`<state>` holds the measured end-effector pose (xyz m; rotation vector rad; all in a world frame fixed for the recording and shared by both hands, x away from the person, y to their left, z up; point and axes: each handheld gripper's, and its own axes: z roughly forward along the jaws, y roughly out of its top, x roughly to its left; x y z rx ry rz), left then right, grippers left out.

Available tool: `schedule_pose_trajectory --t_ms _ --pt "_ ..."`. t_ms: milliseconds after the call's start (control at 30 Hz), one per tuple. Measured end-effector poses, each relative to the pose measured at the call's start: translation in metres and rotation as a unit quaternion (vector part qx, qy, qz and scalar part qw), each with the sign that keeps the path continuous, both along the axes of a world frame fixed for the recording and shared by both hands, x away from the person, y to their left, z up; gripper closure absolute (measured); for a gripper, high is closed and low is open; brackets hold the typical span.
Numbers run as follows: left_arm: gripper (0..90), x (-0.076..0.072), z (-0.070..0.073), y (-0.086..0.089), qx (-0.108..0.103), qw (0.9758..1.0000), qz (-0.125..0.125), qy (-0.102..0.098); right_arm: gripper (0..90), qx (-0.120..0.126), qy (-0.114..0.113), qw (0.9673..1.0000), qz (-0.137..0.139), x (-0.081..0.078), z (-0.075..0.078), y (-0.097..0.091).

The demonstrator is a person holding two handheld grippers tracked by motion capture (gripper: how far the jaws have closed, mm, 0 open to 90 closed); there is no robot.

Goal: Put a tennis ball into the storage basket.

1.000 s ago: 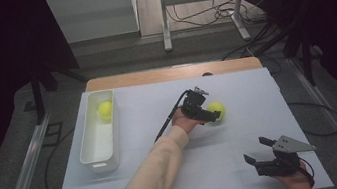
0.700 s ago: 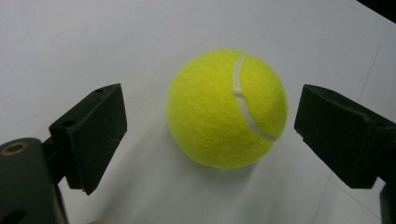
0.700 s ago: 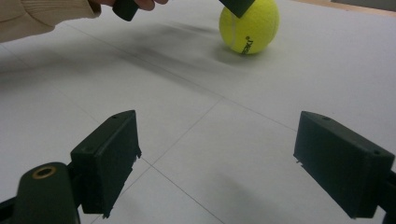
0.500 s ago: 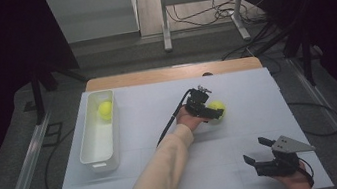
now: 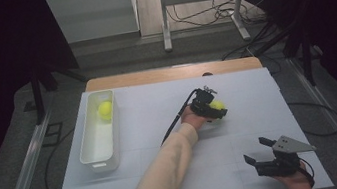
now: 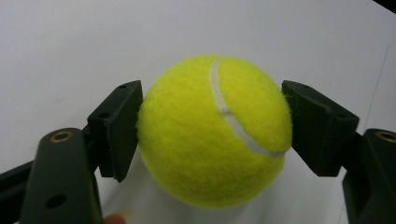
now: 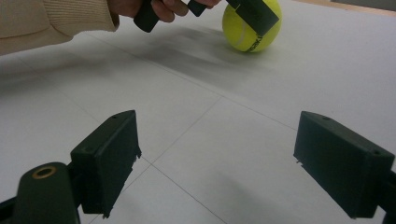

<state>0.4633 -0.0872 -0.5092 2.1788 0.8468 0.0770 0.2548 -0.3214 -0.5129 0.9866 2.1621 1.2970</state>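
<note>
left hand-held gripper (image 6: 212, 135) just closed, clamping tennis ball (image 6: 215, 133)

A white bin (image 5: 95, 151) holds 1 yellow ball (image 5: 104, 109).

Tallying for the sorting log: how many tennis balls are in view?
2. One tennis ball lies at the far end of the white bin. The other tennis ball sits on the table, clamped between the jaws of the left hand-held gripper. None looks hidden.
</note>
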Motion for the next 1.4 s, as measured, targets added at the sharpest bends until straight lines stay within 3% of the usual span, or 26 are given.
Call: schedule_pose_trajectory --t_ms 333,567,1100,1267,1400 --pt "27.0 -0.002 0.006 0.001 0.013 0.9999 0.006 -0.003 14.3 0.002 -0.002 1.0 -0.002 -0.001 0.0 -0.001" --pt "27.0 -0.005 0.018 0.009 -0.008 0.9999 0.005 -0.003 14.3 0.002 -0.002 1.0 -0.004 -0.001 0.0 -0.001" --pt "26.9 -0.025 0.036 0.032 -0.03 0.9992 -0.009 -0.023 14.3 -0.001 -0.002 1.0 -0.004 -0.001 0.0 -0.001" --pt "26.9 -0.029 0.04 0.042 -0.052 0.9985 -0.014 -0.007 14.3 -0.003 -0.003 1.0 -0.004 -0.001 0.0 0.0" --pt "26.9 -0.035 0.045 0.049 -0.048 0.9986 -0.017 -0.016 14.3 -0.003 -0.003 1.0 -0.004 -0.001 0.0 0.0"
